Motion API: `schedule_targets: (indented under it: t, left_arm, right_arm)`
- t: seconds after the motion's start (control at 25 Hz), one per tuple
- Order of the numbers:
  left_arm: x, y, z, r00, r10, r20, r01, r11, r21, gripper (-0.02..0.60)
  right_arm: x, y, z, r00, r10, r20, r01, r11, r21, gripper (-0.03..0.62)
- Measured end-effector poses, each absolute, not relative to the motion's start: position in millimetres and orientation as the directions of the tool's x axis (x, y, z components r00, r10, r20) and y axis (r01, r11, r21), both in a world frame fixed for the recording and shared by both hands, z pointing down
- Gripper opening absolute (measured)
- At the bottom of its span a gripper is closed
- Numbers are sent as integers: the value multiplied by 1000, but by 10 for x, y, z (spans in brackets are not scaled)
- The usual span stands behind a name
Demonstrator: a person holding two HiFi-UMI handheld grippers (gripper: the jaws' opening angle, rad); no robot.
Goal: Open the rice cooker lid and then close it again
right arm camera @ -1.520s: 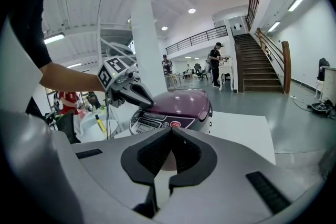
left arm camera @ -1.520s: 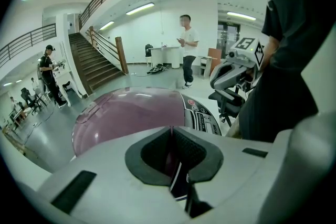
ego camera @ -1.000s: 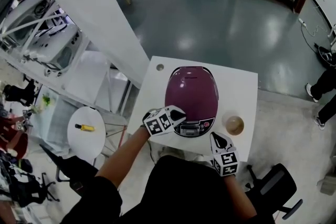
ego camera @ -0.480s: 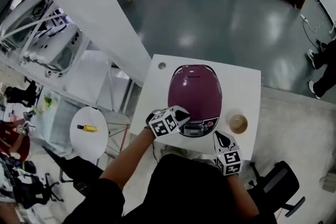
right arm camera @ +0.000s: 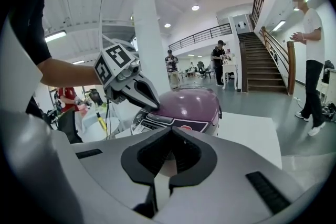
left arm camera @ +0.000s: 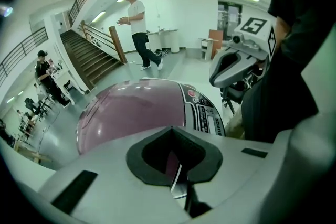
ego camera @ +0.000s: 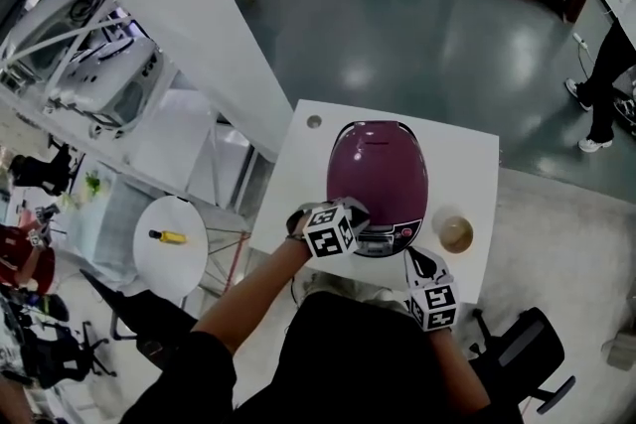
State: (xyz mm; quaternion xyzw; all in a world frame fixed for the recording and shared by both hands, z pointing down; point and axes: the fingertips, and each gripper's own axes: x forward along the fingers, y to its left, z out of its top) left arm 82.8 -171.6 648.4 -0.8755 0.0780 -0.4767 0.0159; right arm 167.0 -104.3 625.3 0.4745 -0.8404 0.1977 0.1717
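Observation:
The purple rice cooker [ego camera: 378, 176] stands on the small white table [ego camera: 467, 164] with its lid down. Its silver control panel [ego camera: 383, 238] faces me. My left gripper [ego camera: 360, 212] is shut, with nothing held. In the right gripper view its tips [right arm camera: 155, 106] rest on the front of the lid just above the panel. From the left gripper view the lid [left arm camera: 131, 107] fills the space beyond the shut jaws. My right gripper [ego camera: 413, 259] is shut and empty, hovering at the table's near edge, right of the panel.
A small round cup [ego camera: 454, 233] sits on the table right of the cooker. A round hole [ego camera: 314, 121] marks the table's far left corner. A low white stool [ego camera: 171, 248] with a yellow item stands to the left. A person [ego camera: 606, 74] walks at the far right.
My left gripper has tilted a little against the cooker's front edge. The head view has shifted slightly. The right gripper and the lid are as before.

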Motion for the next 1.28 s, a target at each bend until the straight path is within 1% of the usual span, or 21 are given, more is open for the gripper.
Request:
schedule_targets:
  t: [0.12, 0.2, 0.32, 0.44, 0.56, 0.76, 1.0, 1.16, 1.28]
  left_arm:
    - [826, -1710, 6472, 560, -169, 811, -105, -986, -132, 5]
    - [823, -1712, 6469, 593, -174, 786, -118, -985, -129, 5]
    - [802, -1759, 6452, 664, -156, 731, -199, -980, -29, 5]
    - [794, -1778, 6433, 677, -183, 713, -288, -957, 28, 5]
    - [805, -1736, 6349, 698, -239, 676, -355, -934, 36, 5]
    - [755, -1595, 5986, 772, -368, 519, -489, -865, 115, 5]
    - [514, -1285, 5751, 762, -533, 369, -622, -761, 184, 5]
    - [231, -891, 5811, 722, -593, 356, -681, -699, 218, 5]
    - [0, -622, 5854, 699, -624, 350, -711, -657, 250, 5]
  right_arm:
    - [1668, -991, 6242, -490, -731, 476, -866, 471, -168, 0]
    - [1707, -942, 6251, -480, -734, 480, -871, 461, -167, 0]
    - [1767, -877, 6250, -468, -741, 482, -879, 446, -168, 0]
    - [1810, -807, 6227, -464, -746, 478, -882, 441, -169, 0]
    - [1825, -717, 6233, -463, -747, 476, -884, 431, -183, 0]
    - [1739, -626, 6269, -492, -737, 464, -870, 440, -223, 0]
    - [1674, -618, 6180, -500, -746, 440, -865, 452, -218, 0]
    - [1741, -566, 6084, -461, -776, 431, -887, 412, -208, 0]
    - [1693, -409, 6111, -440, -773, 458, -897, 402, -182, 0]
